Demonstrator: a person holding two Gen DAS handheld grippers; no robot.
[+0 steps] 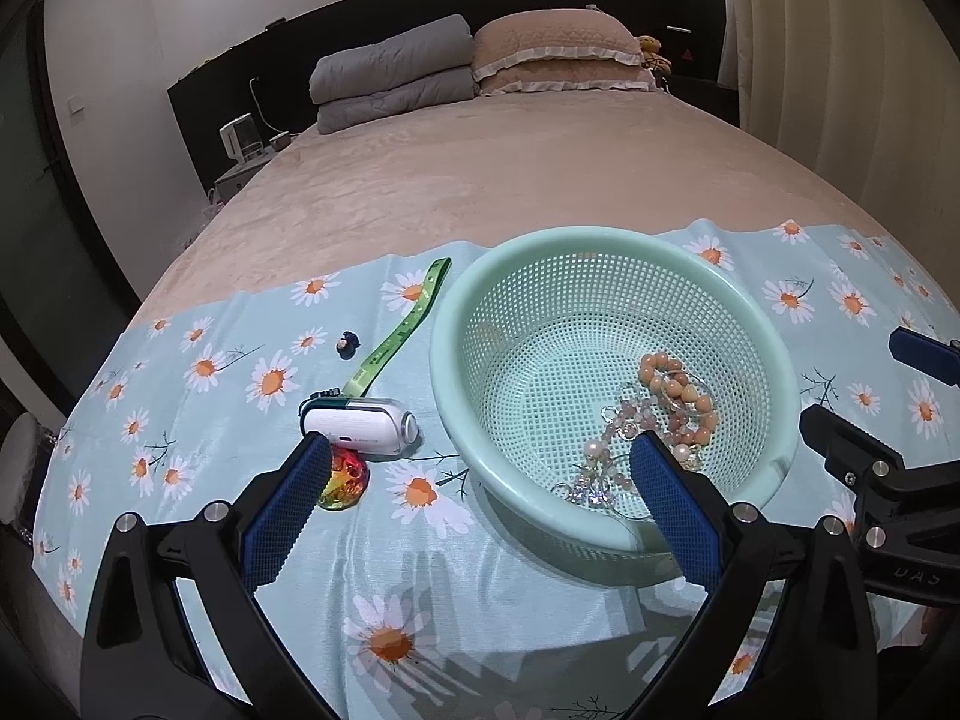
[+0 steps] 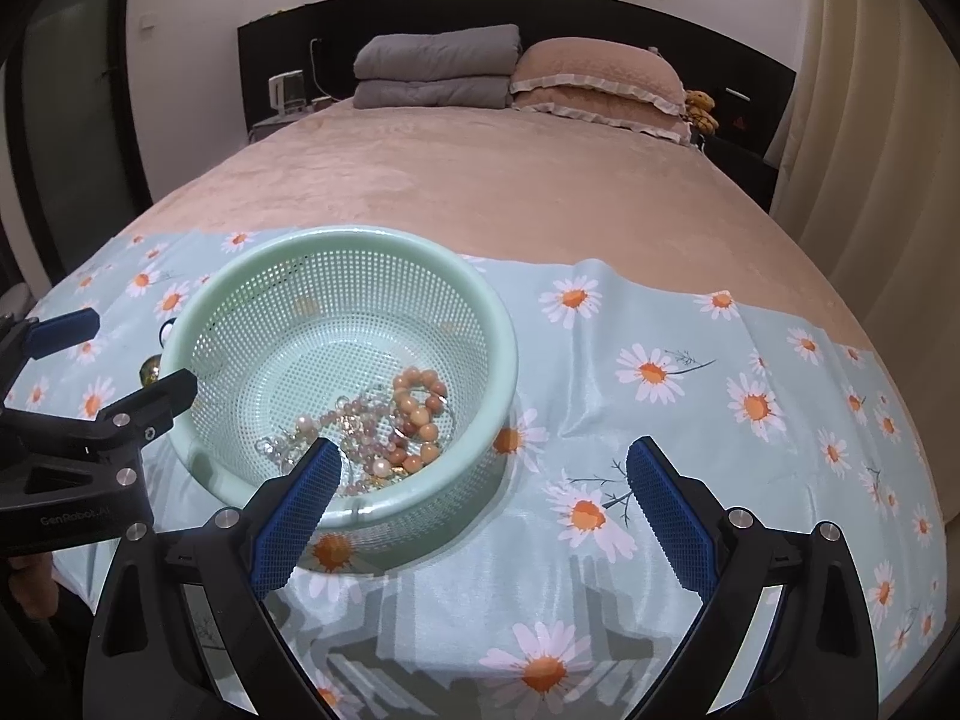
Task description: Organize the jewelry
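Note:
A mint green mesh basket [image 1: 462,372] [image 2: 486,300] sits on a daisy-print cloth [image 1: 390,570] on the bed. Inside lie bead bracelets [image 1: 678,396] [image 2: 414,408] of orange, pink and pearl beads. Left of the basket on the cloth lie a green strap [image 1: 402,333], a small black piece [image 1: 347,343], a white case [image 1: 360,423] and a multicoloured crystal [image 1: 345,477]. My left gripper [image 1: 480,462] is open and empty over the basket's near-left rim. My right gripper [image 2: 483,468] is open and empty at the basket's near-right side.
The bed [image 1: 510,168] stretches behind the cloth, with folded grey blankets [image 1: 390,72] and pink pillows [image 1: 558,54] at the headboard. A nightstand with a white appliance [image 1: 240,141] stands at the left. Curtains [image 2: 870,120] hang at the right.

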